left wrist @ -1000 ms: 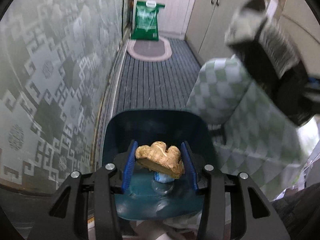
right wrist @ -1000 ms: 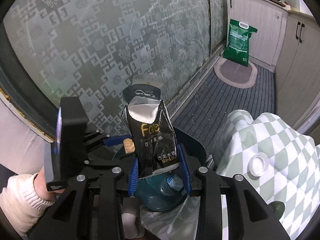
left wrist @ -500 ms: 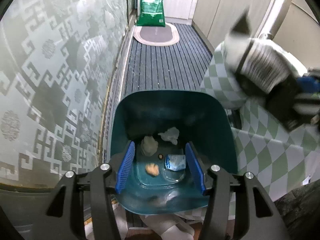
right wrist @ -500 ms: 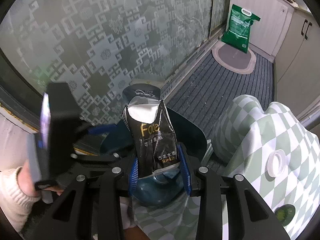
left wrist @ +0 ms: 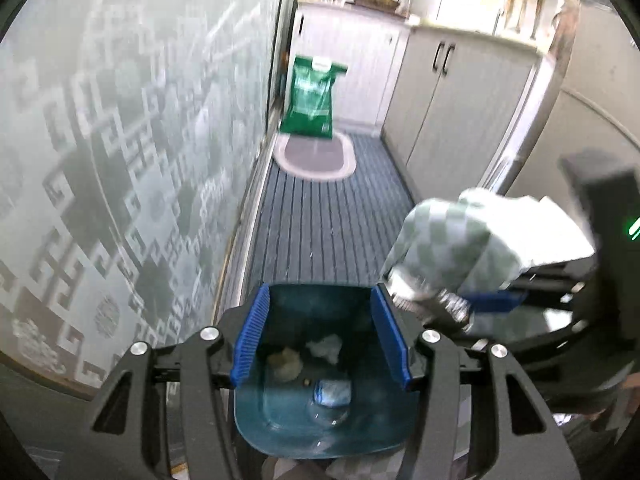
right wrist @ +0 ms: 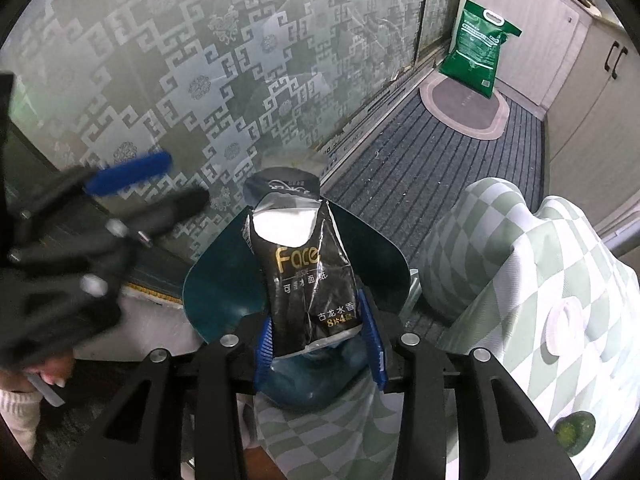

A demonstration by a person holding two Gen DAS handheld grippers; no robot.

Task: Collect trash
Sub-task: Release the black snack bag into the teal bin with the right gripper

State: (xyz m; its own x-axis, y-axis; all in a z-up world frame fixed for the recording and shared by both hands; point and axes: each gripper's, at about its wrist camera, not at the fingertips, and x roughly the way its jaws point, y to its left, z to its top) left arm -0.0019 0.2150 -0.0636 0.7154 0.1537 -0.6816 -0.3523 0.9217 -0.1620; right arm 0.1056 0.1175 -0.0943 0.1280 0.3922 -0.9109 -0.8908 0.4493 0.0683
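Looking into the teal plastic bin [left wrist: 320, 420], only the left view is showing scraps inside, below the spread, empty left tongs [left wrist: 320, 344]. The right tongs [right wrist: 320, 344], just loosening, are bracketing the black tissue packet [right wrist: 308, 276] above the bin.

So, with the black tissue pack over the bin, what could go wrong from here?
1. The right tool, which has just been opening, grips only the lower end of the tissue pack; the tall pack may tip and catch the bin rim rather than drop in.
2. The left tool is blurred close beside the pack; the two could bump.
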